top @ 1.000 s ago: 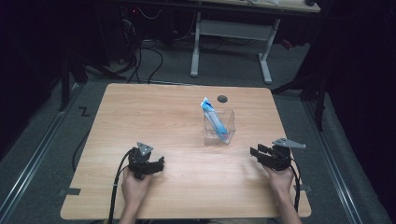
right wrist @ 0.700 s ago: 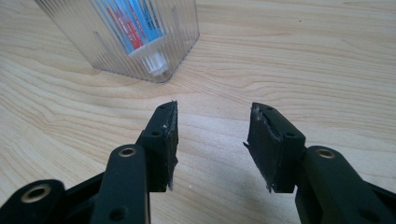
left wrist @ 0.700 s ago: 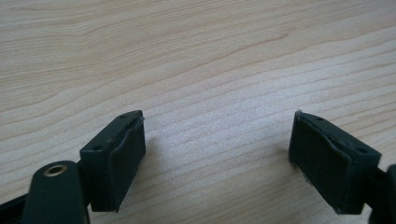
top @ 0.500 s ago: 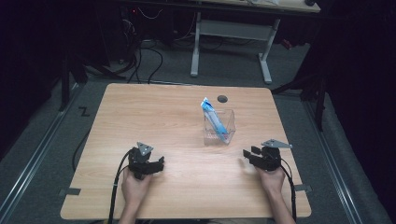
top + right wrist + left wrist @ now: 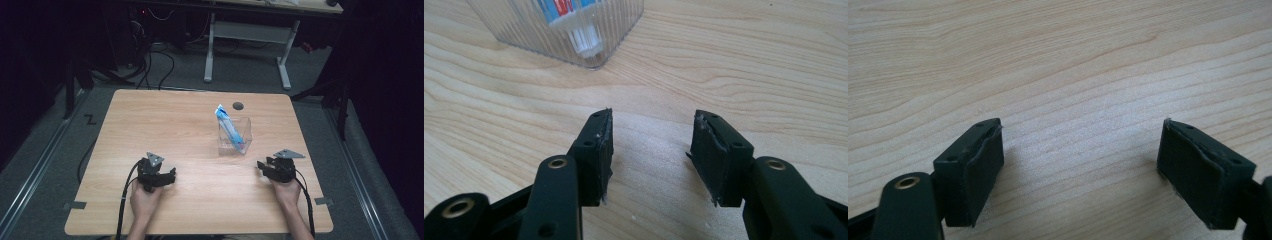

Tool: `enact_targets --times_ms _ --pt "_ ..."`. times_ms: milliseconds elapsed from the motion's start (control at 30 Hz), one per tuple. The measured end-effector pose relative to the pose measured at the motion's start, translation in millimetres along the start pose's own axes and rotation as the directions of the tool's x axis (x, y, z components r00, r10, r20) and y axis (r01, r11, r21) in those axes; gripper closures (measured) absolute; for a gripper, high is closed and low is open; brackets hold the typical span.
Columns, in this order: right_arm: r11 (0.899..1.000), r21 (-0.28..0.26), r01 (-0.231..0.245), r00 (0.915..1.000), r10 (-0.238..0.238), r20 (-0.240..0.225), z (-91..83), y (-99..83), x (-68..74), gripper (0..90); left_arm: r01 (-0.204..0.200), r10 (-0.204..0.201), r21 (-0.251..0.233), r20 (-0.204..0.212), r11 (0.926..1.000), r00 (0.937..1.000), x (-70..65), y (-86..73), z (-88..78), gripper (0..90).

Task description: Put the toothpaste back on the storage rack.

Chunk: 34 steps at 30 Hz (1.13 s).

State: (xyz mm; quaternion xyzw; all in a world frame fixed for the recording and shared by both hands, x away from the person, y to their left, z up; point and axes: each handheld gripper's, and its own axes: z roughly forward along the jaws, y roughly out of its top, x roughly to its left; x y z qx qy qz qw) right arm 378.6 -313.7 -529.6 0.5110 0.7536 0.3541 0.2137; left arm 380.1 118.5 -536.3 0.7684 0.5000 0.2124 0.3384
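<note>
Hands come in from the bottom edge of the high view, each holding a black tool low over the wooden surface (image 5: 165, 125). The left tool (image 5: 169, 176) sits near the front left, its jaws spread wide with nothing between them; its own view has bare wood grain (image 5: 1073, 75) showing in the broad gap. A cable (image 5: 122, 200) trails back from it along the forearm. The right tool (image 5: 262, 166) sits near the front right, well apart from the left one, with a grey three-cornered plate (image 5: 286, 154) on top. Its jaws stand parted at a moderate width, narrower than the left pair, and hold nothing.

Beyond the right tool, toward the middle of the surface, stands a clear ribbed plastic container (image 5: 235, 136). A blue-and-white tube (image 5: 227, 126) leans inside it, its upper end rising above the rim. In the right gripper view the container (image 5: 529, 25) is just ahead and to the left of the jaws, not touching them, with the tube's white lower end (image 5: 585, 41) near the bottom.

Farther on, a small dark round hole (image 5: 238, 105) lies close to the far edge. Behind it, white desk legs (image 5: 210, 50) stand on the grey floor.
</note>
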Motion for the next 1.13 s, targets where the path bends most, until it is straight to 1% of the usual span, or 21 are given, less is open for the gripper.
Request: enact_targets --times_ms 67,200,233,300,433,467,500,767,1067,1133 --pt "1.0 0.011 0.018 0.9997 -0.019 0.019 1.2 0.6 1.8 51.1 0.001 -0.001 -0.001 0.0 1.0 1.0 -0.1 0.0 0.1 19.0" --pt "0.999 0.026 0.033 0.9989 -0.034 0.033 2.4 1.0 4.2 50.3 0.001 -0.001 -0.001 0.0 1.0 1.0 -0.1 0.0 0.1 19.0" --pt "0.999 0.028 0.043 0.9983 -0.044 0.037 2.7 1.1 5.2 49.7 0.001 -0.001 -0.001 0.0 1.0 1.0 -0.1 0.0 0.1 19.0" --pt "0.999 0.03 0.043 0.9982 -0.045 0.04 2.9 1.1 5.5 46.4 0.001 -0.001 -0.001 0.0 1.0 1.0 -0.1 -0.1 0.0 19.0" --pt "0.998 0.03 0.054 0.9965 -0.056 0.062 2.7 0.8 7.7 42.7 0.001 -0.001 -0.002 0.001 1.0 1.0 -0.2 -0.1 0.1 19.0" --pt "0.998 0.03 0.054 0.9965 -0.056 0.062 2.7 0.8 7.7 42.7 0.001 -0.001 -0.002 0.001 1.0 1.0 -0.2 -0.1 0.1 19.0" --pt "0.999 0.034 0.036 0.998 -0.037 0.052 2.7 0.6 6.5 39.9 0.0 0.0 -0.002 0.002 1.0 1.0 -0.2 -0.1 0.1 19.0" --pt "0.999 0.037 0.037 0.9983 -0.039 0.044 2.8 0.5 6.8 37.7 -0.001 0.001 -0.002 0.003 1.0 1.0 -0.3 -0.1 0.1 19.0" --pt "0.999 0.038 0.038 0.9983 -0.04 0.042 2.8 0.5 6.8 37.6 -0.005 0.005 -0.002 0.011 1.0 0.9999 -0.2 -0.1 -0.1 19.0" --pt "0.999 0.038 0.039 0.9983 -0.04 0.042 3.0 0.6 6.7 37.5 -0.008 0.008 -0.002 0.007 1.0 0.9999 -0.7 -0.1 0.1 18.8"
